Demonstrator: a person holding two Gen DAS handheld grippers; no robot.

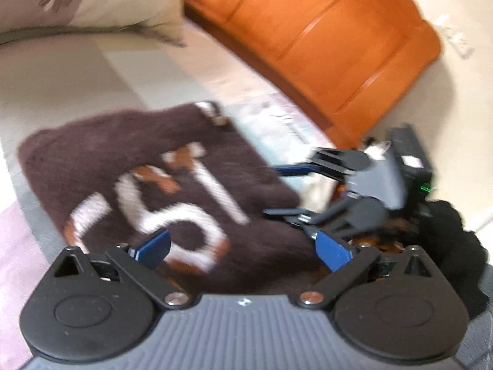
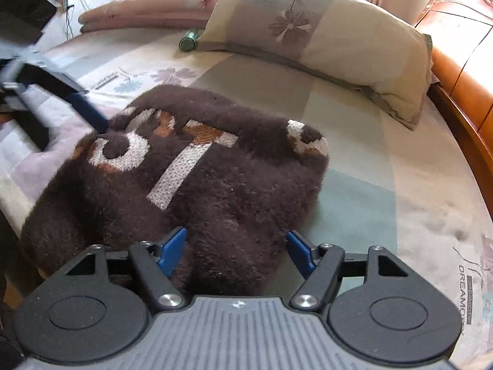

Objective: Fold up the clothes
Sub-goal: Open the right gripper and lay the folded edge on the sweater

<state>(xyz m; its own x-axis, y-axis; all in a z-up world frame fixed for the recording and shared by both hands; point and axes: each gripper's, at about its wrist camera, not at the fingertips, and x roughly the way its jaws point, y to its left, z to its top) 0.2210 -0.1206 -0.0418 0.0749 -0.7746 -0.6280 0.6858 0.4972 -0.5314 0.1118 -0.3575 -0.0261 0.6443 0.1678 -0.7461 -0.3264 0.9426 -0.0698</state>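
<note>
A fuzzy dark brown sweater (image 2: 215, 191) with white and orange numerals lies folded on the bed sheet (image 2: 363, 160). In the right wrist view my right gripper (image 2: 236, 251) stands open over the sweater's near edge. Fabric lies between its blue pads (image 2: 172, 248), which do not press on it. In the left wrist view the sweater (image 1: 129, 166) is blurred, and my left gripper (image 1: 245, 249) hangs open just above it with nothing held. My right gripper (image 1: 274, 191) shows there at the sweater's right side. One blue finger (image 2: 89, 111) of the left gripper reaches the sweater's far left edge.
A beige flowered pillow (image 2: 314, 37) lies behind the sweater, with a green bottle (image 2: 189, 40) and a folded pink blanket (image 2: 148, 9) beyond it. An orange wooden headboard (image 1: 323, 37) borders the bed. A black sleeve (image 1: 456, 246) shows behind the right gripper.
</note>
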